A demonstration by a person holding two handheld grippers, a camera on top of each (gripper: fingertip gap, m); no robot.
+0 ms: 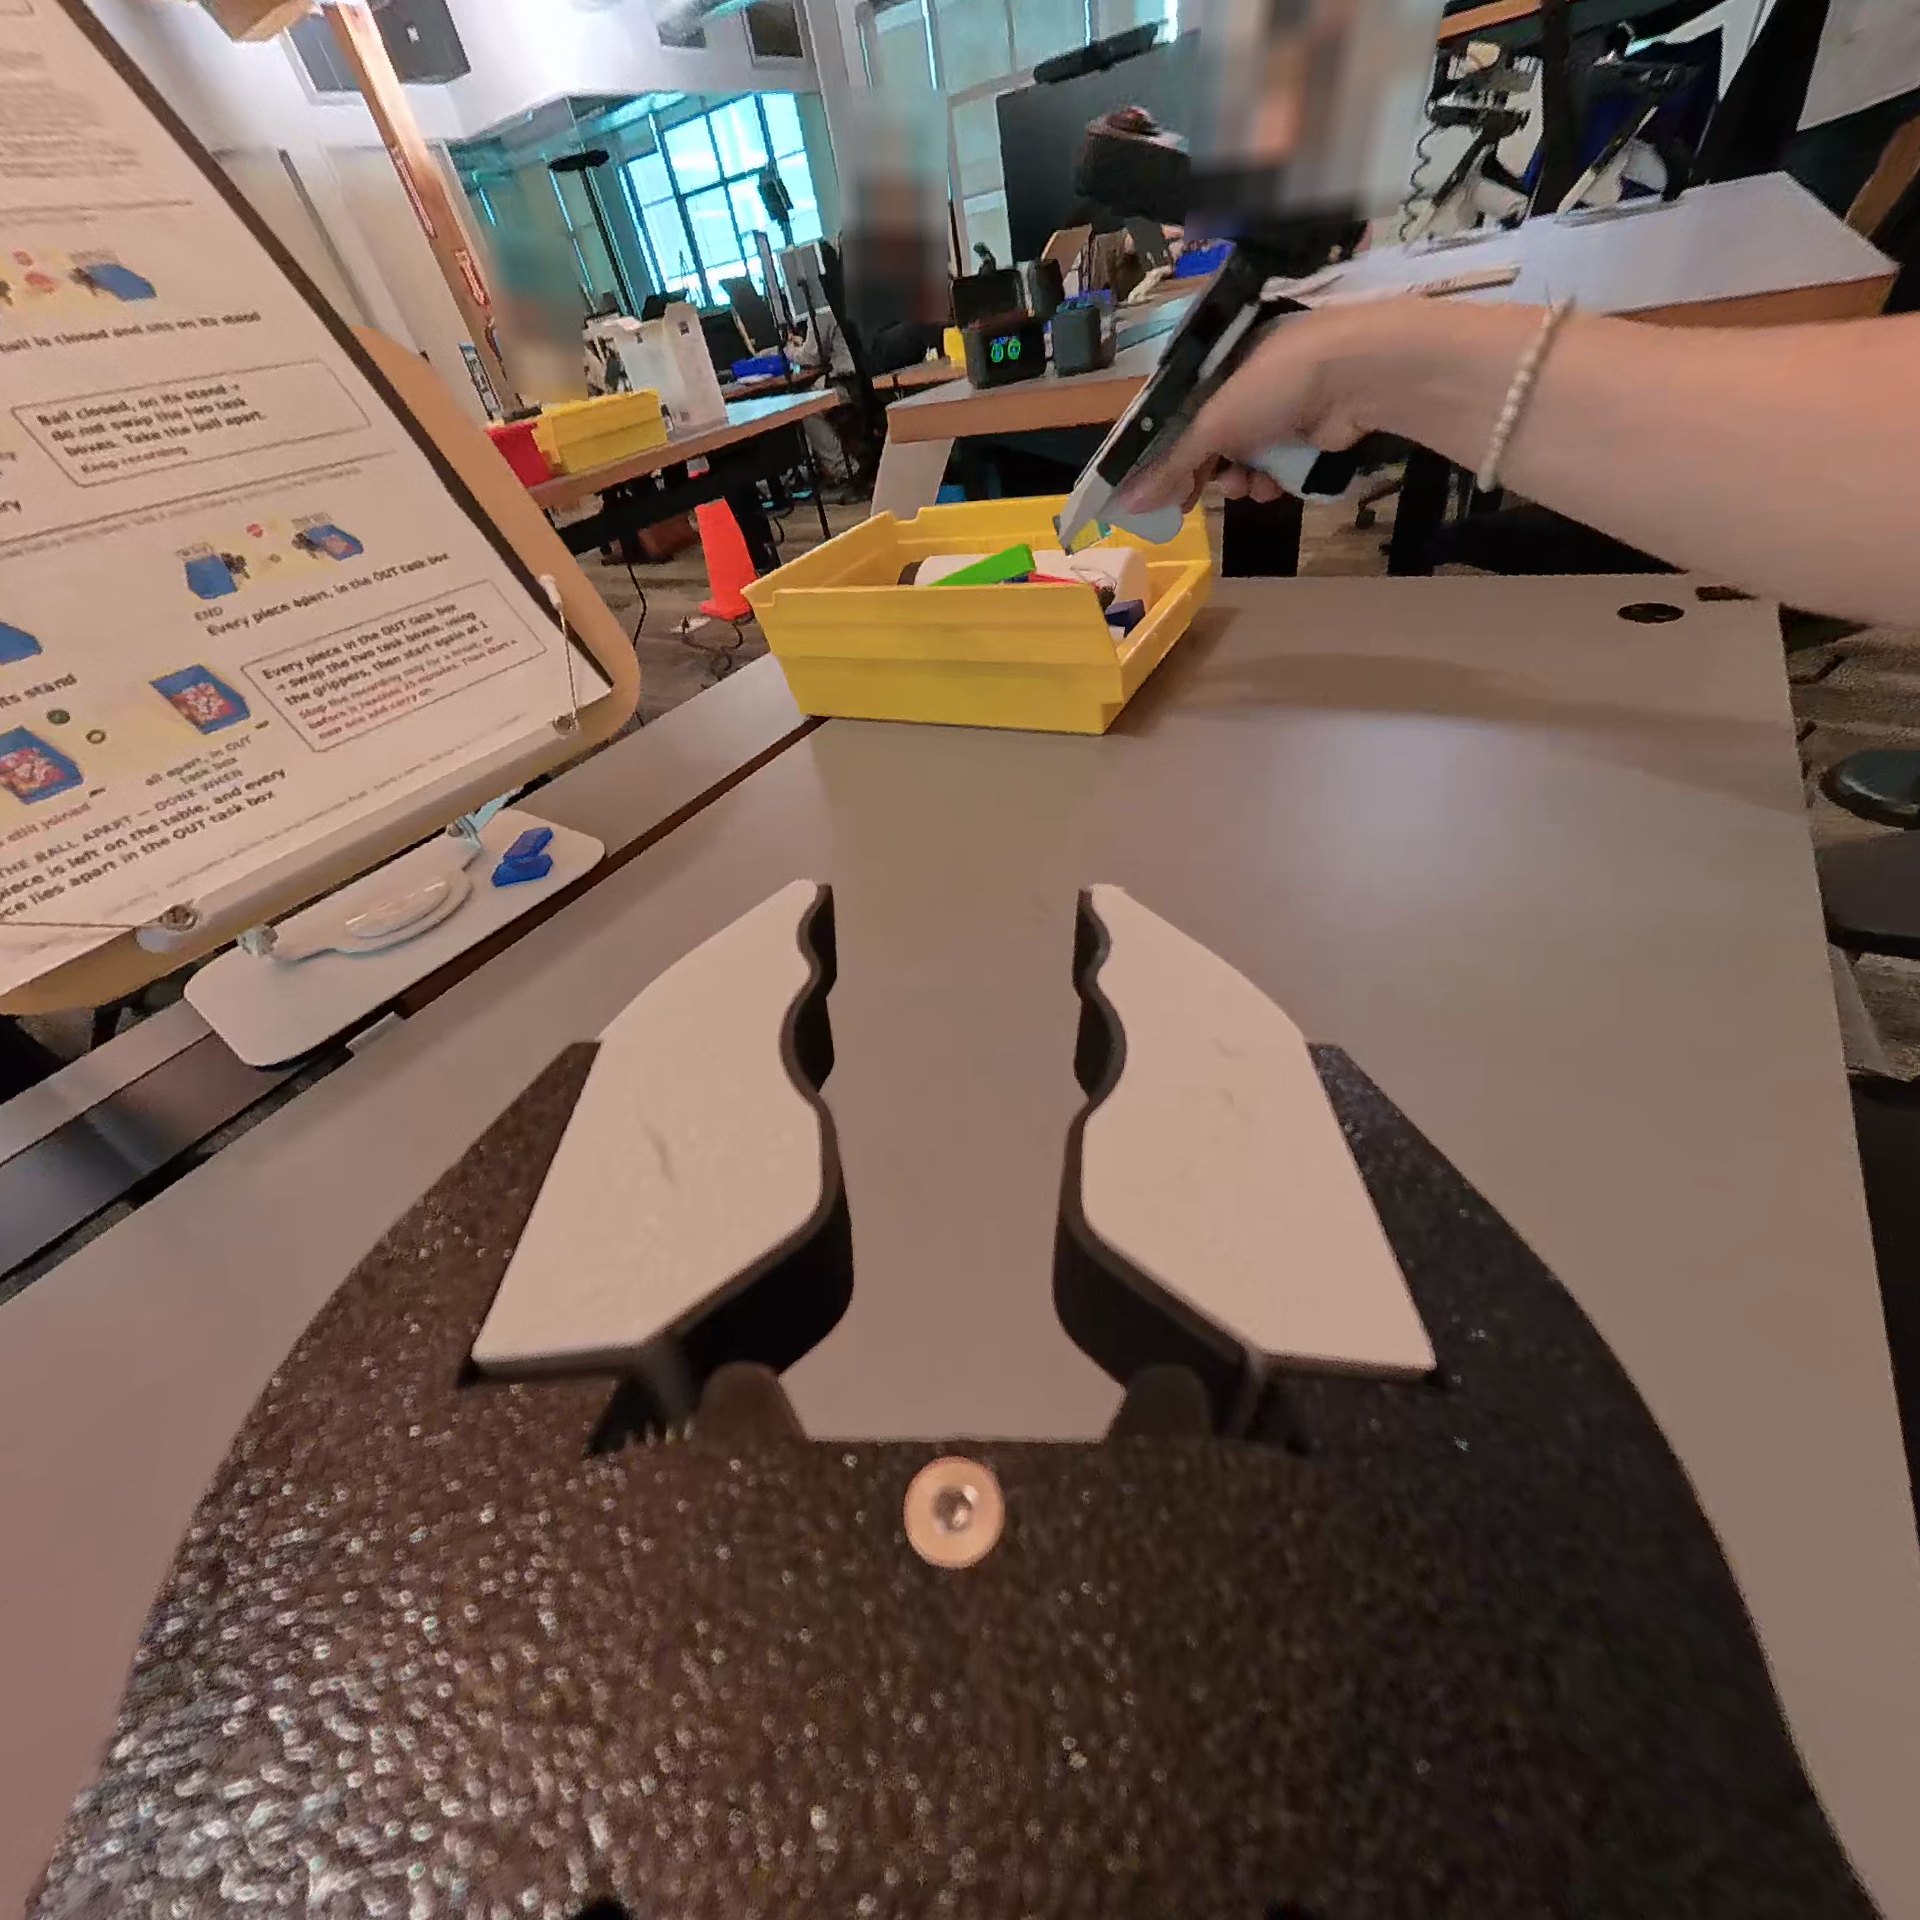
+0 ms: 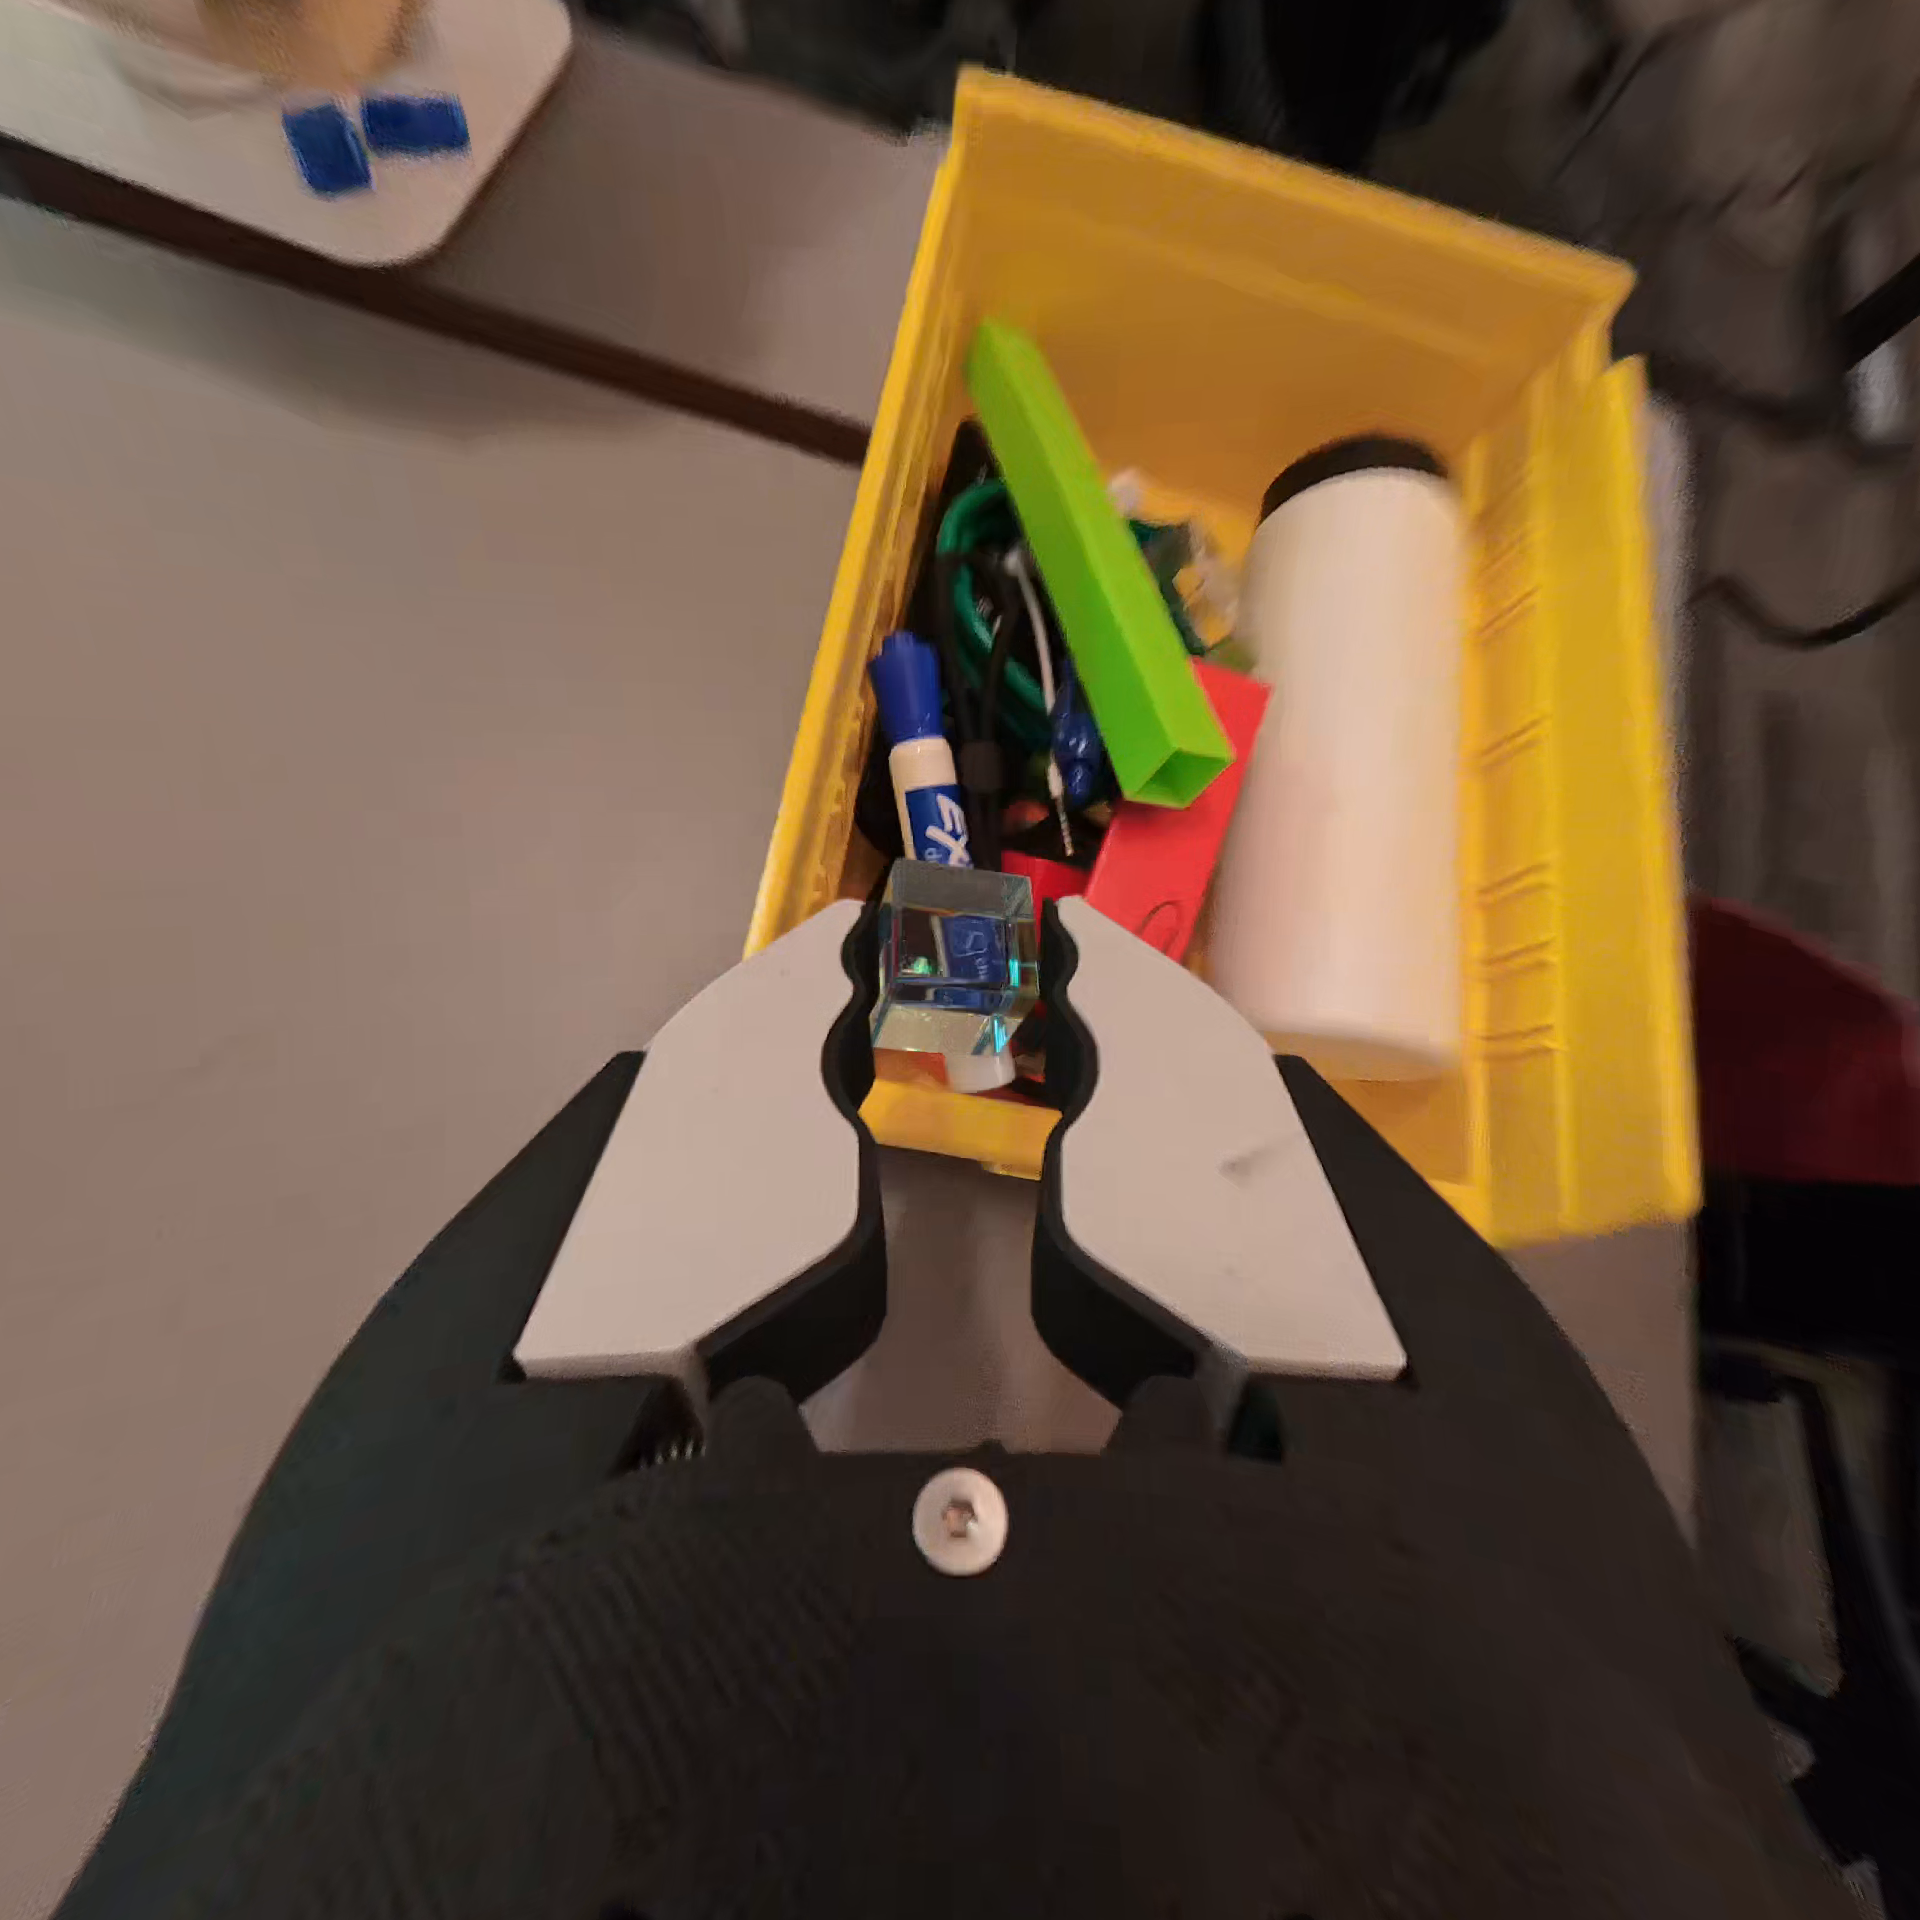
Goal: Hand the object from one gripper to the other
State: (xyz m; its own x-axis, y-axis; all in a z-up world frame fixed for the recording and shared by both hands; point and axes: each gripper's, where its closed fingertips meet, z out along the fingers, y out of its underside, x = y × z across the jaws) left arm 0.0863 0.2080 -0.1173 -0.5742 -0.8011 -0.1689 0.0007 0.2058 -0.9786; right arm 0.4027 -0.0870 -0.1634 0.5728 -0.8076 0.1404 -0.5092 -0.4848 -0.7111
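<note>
While the right gripper [image 2: 956,971] fills the lower half of the right wrist view, its fingertips are clamped on a clear glass cube [image 2: 956,966] at the centre of the frame — the cube hangs just over the near corner of the yellow bin [image 2: 1558,790]. Beyond the cube, inside the bin, lie a blue-capped marker [image 2: 920,743] along the left wall, a tangle of green and black cables [image 2: 982,613], a long green bar [image 2: 1091,571] slanting across the middle, a red block [image 2: 1164,852] under it, and a white cylinder with a black cap [image 2: 1345,748] against the right wall. Two small blue pieces [image 2: 374,130] sit on a pale plate at the upper left.

Low in the left wrist view, the left gripper [image 1: 956,935] has its fingers well apart with nothing between them, over bare grey table [image 1: 1351,831]. Farther up, at centre, stands the same bin, and a hand [image 1: 1299,405] from the right holds the other gripper's tip over it. An instruction board [image 1: 208,468] leans at the left edge.
</note>
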